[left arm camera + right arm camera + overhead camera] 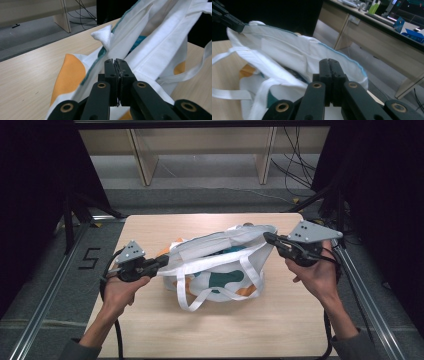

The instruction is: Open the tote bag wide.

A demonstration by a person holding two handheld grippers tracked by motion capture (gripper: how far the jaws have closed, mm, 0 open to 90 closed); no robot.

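Desk of pale wood grain carries a white cloth tote bag with orange and teal patches and long white straps, its mouth stretched wide near the middle. Something teal shows inside; what it is cannot be made out. At the bag's left rim, the left claw is clamped tight on the white fabric edge, jaws pressed together. At the opposite rim, the right claw pinches the hem just as tightly, holding that side raised off the desk.
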